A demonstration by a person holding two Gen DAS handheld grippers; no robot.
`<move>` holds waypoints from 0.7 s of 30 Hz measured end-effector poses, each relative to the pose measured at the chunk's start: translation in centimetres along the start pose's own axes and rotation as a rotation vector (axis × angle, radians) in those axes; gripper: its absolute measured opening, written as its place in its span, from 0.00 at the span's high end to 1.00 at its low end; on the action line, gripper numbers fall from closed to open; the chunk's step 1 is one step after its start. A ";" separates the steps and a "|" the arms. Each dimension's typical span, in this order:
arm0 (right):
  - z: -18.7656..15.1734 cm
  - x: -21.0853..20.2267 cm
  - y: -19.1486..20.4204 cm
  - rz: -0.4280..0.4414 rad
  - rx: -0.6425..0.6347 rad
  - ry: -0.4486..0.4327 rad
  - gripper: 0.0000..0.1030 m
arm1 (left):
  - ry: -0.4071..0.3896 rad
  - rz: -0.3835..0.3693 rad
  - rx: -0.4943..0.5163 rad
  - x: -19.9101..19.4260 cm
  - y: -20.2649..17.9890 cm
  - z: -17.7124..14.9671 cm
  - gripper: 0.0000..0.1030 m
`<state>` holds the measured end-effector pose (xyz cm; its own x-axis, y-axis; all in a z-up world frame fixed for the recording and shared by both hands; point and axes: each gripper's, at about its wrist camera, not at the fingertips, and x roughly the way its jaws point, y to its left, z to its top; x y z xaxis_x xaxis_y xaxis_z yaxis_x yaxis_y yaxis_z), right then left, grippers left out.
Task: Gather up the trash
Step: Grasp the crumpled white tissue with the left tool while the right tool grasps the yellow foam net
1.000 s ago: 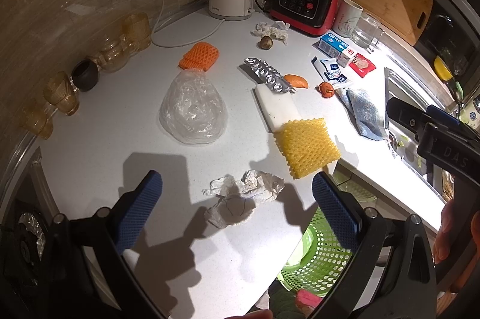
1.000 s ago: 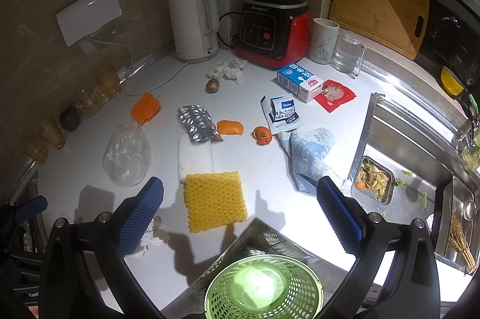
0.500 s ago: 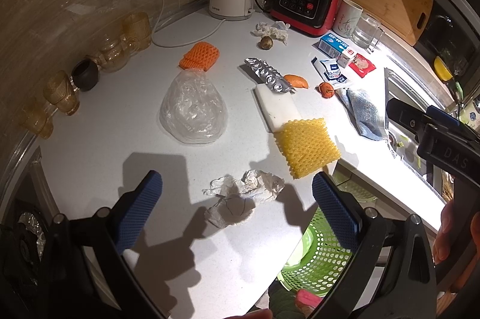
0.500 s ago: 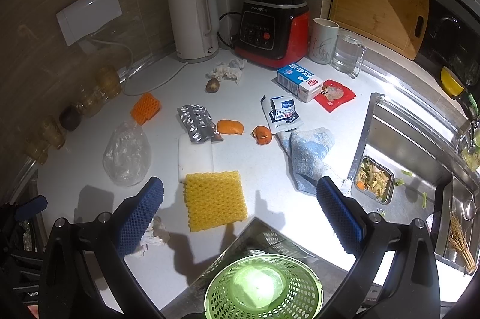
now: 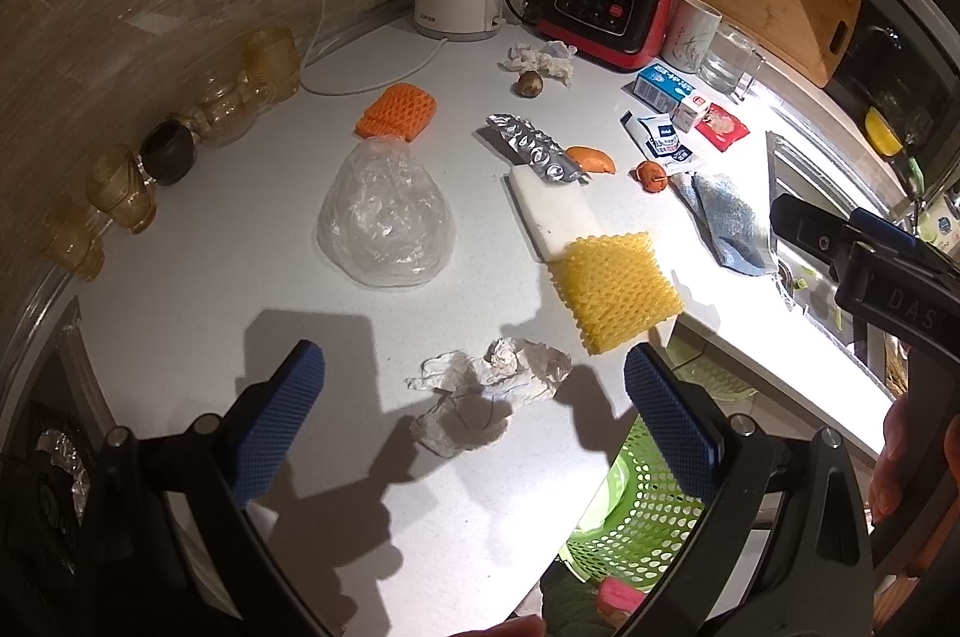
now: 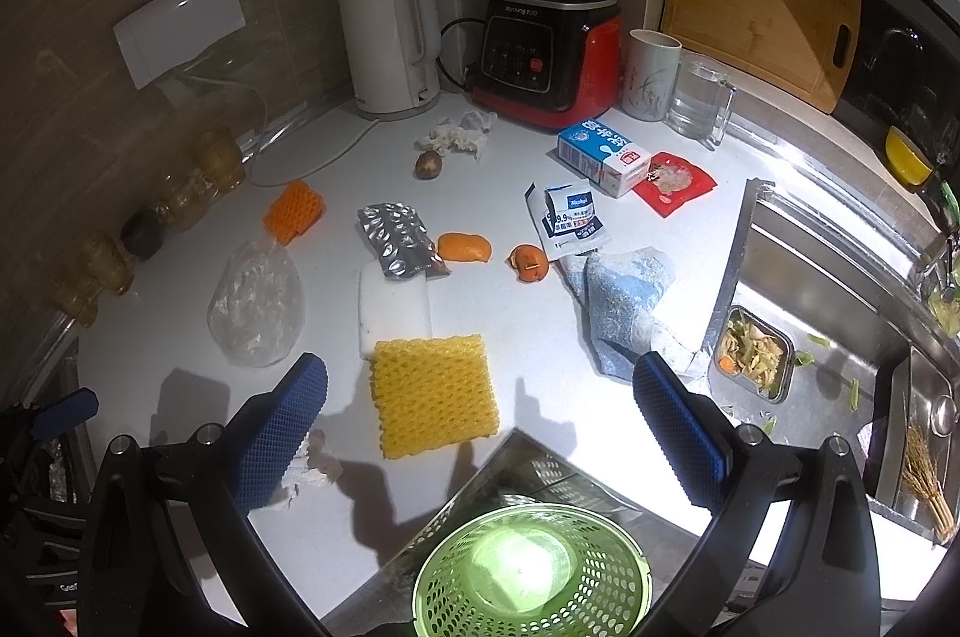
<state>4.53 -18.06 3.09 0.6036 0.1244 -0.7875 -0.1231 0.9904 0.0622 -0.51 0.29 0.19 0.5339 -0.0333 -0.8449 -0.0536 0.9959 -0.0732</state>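
Trash is scattered over the white counter (image 5: 228, 217). A crumpled tissue (image 5: 486, 391) lies just ahead of my left gripper (image 5: 474, 427), which is open and empty. A yellow foam net (image 6: 432, 394) rests at the counter's front edge, ahead of my open, empty right gripper (image 6: 480, 427). Further back lie a clear plastic bag (image 5: 384, 223), a white foam block (image 5: 555, 214), a foil blister pack (image 6: 399, 241), orange peels (image 6: 465, 247), an orange foam net (image 6: 294, 211), a milk carton (image 6: 603, 154) and wrappers (image 6: 570, 217). A green mesh basket (image 6: 531, 574) stands below the counter edge.
A white kettle (image 6: 390, 37), a red blender (image 6: 552, 37), a mug (image 6: 651, 73) and a glass jug (image 6: 699, 103) line the back wall. Amber glasses (image 5: 126, 193) stand along the left. A blue cloth (image 6: 624, 313) lies beside the sink (image 6: 840, 313), which holds a food container (image 6: 753, 355).
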 end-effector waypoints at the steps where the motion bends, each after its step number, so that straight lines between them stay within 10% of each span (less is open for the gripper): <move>1: -0.1 0.2 0.1 0.000 0.000 0.000 0.02 | 0.001 -0.002 -0.001 0.1 0.1 -0.1 0.07; 21: -5.8 7.6 1.3 0.087 -0.088 0.067 0.02 | 0.021 -0.159 0.192 7.4 2.0 -4.5 0.07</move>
<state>4.37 -16.20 -6.42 0.5340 0.2022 -0.8209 -0.2428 0.9668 0.0802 -0.44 1.64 -8.63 0.5054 -0.1907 -0.8415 0.1921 0.9757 -0.1057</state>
